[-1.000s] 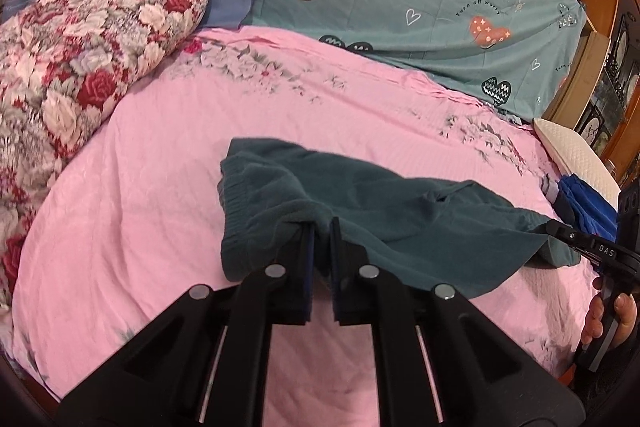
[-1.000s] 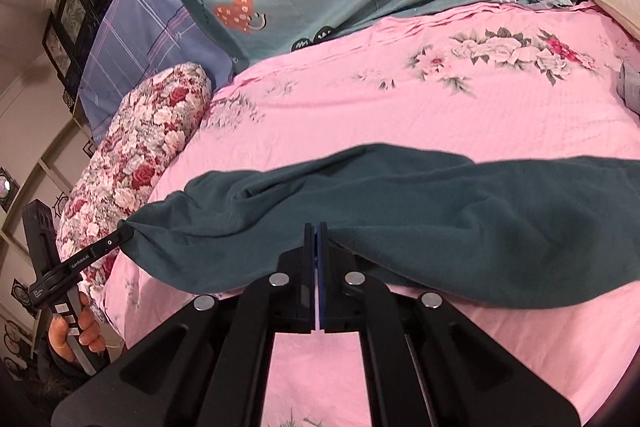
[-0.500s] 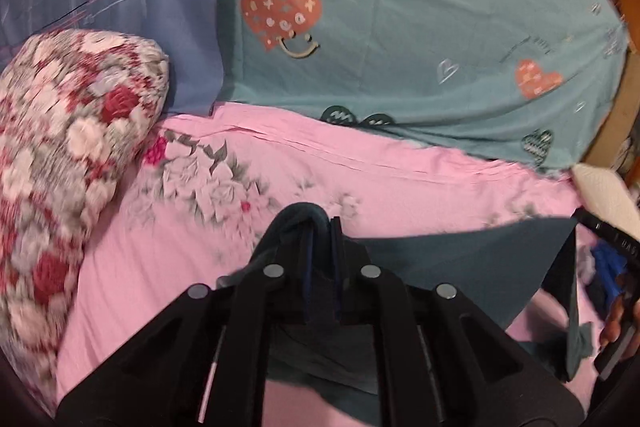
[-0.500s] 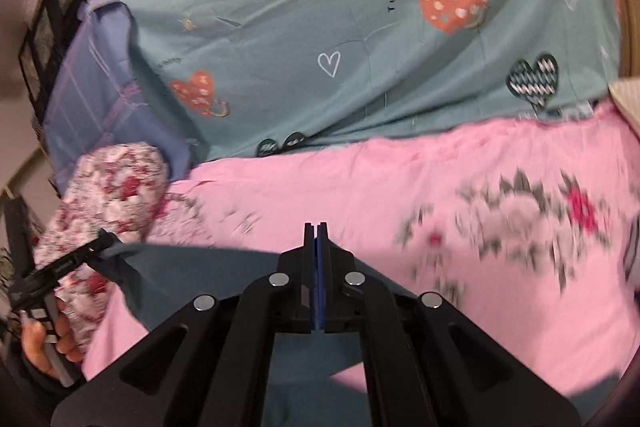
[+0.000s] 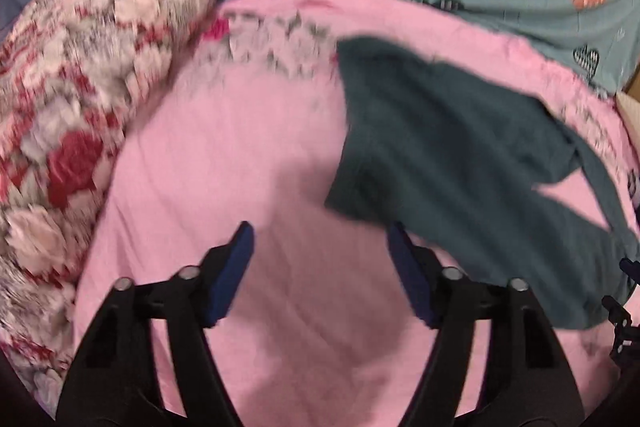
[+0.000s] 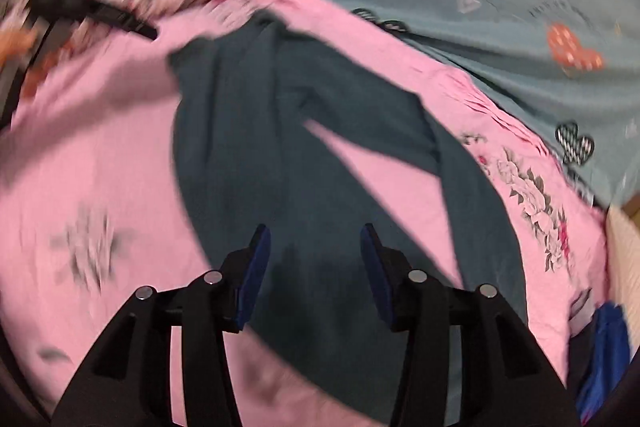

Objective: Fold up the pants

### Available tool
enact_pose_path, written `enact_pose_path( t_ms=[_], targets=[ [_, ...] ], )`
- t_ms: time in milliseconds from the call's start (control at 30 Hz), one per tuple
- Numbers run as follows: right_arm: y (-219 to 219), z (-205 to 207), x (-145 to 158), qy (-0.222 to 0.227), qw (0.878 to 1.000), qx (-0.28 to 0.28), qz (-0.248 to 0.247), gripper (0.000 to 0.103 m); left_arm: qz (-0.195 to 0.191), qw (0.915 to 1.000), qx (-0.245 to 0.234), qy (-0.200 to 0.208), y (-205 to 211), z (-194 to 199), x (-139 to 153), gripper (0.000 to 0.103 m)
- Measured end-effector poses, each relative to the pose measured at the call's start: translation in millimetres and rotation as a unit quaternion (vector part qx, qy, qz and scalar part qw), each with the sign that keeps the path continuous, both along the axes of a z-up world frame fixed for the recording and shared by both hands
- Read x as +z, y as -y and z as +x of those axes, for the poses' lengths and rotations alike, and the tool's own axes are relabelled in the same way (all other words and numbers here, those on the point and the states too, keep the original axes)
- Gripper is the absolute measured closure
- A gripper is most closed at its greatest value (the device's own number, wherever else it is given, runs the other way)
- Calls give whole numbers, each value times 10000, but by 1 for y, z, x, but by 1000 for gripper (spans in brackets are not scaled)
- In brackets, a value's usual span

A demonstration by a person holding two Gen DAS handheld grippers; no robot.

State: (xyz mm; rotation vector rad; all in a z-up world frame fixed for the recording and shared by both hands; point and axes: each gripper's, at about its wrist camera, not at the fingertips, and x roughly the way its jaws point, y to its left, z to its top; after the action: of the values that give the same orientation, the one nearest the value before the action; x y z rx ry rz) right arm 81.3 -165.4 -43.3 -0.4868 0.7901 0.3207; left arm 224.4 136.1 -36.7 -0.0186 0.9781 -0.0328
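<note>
Dark teal pants [image 6: 304, 131] spread on pink bedsheet [image 6: 88, 155]

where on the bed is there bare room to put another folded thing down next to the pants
Bare pink sheet lies between the floral pillow and the dark green pants, under the open left gripper. A smaller bare wedge shows between the two legs. The right edge is crowded by blue cloth.

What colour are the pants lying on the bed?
Dark teal, plain, no pattern. The pants show best in the right wrist view.
</note>
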Motion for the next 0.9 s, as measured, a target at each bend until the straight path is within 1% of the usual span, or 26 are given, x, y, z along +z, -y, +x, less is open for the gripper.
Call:
enact_pose_path(
  t_ms=[33,100,167,200,267,300,333,367,400,467,500,600,667,767,900],
  targets=[
    [-3,-2,-8,-66,10000,18,-39,55,-26,10000,-1,-92,-1,1,-9,49],
    [-4,1,-16,-158,9999,-31,-35,56,-104,9999,-19,-105,1,8,-19,49],
    [-5,6,-18,-147,9998,-116,-21,56,2,10000,-31,12,7,19,-22,47],
    [-3,11,-18,-161,9997,-193,-22,56,-71,10000,-52,24,8,26,-23,47],
    [-3,18,-20,-359,9989,-301,55,69,-260,9996,-78,-37,12,42,-28,47],
    [0,24,-22,-548,9978,-332,188,84,-288,9995,-108,-85,17,48,-30,47],
    [2,27,-22,-652,9968,-327,338,91,-209,9997,-106,-71,21,53,-32,53],
    [2,27,-22,-697,9962,-335,403,94,-137,9998,-132,-49,25,54,-32,59],
    [4,28,-22,-730,9956,-348,464,100,-120,9998,-163,-49,27,54,-32,81],
    [9,28,-19,-762,9940,-382,684,101,-411,9990,-147,-133,25,50,-26,84],
    [14,28,-14,-773,9922,-413,891,101,-484,9987,-144,-91,24,46,-21,86],
    [27,20,5,-743,9852,-361,1504,101,-562,9981,-195,184,20,18,8,86],
    [32,12,17,-690,9815,-261,1766,101,-608,9973,-253,318,16,-4,29,86],
    [40,-3,36,-574,9769,-205,2050,101,-475,9974,-340,412,14,-30,51,86],
    [53,-22,54,-644,9686,-154,2396,101,-295,9981,-376,397,6,-64,70,86]
  ],
)
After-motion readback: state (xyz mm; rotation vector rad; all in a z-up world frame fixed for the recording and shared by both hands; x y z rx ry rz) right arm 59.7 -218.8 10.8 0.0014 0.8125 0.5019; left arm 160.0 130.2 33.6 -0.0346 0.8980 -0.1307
